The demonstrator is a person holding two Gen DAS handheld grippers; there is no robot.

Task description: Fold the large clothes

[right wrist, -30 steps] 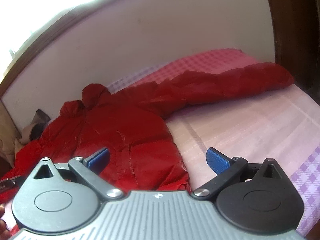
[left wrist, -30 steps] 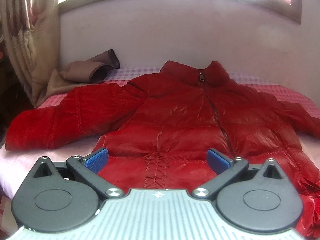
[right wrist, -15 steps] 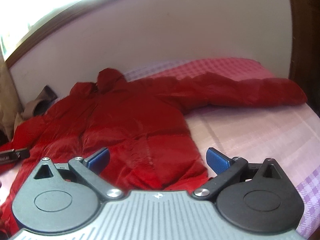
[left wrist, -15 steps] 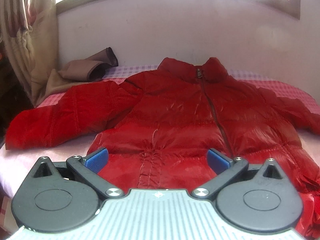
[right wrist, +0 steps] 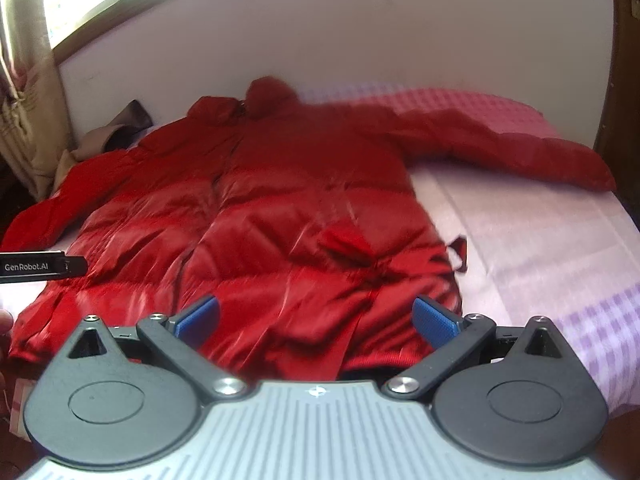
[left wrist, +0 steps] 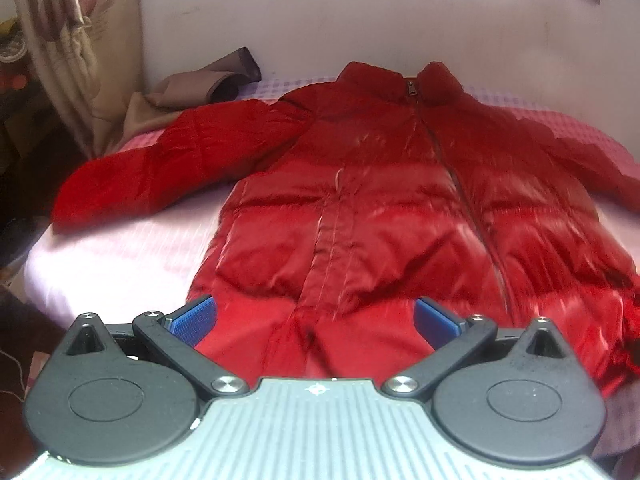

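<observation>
Left gripper (left wrist: pixel 314 318) hangs over the hem of the red jacket (left wrist: pixel 384 208), jaws spread wide, nothing held. That jacket lies face up and zipped on the bed (left wrist: pixel 120 248), one sleeve (left wrist: pixel 160 168) flung out beside the jacket's body, a brown cloth (left wrist: pixel 200 84) beyond its shoulder.

Over to the right wrist view: right gripper (right wrist: pixel 316 320) gapes too, empty, at the jacket's hem, the other sleeve (right wrist: pixel 512 152) stretched away from the collar. Watch out: this puffy, shiny fabric could slip from a shallow pinch, and a bulky fold may spring back.

Red puffer jacket (left wrist: pixel 384 216) flat, sleeves outspread
</observation>
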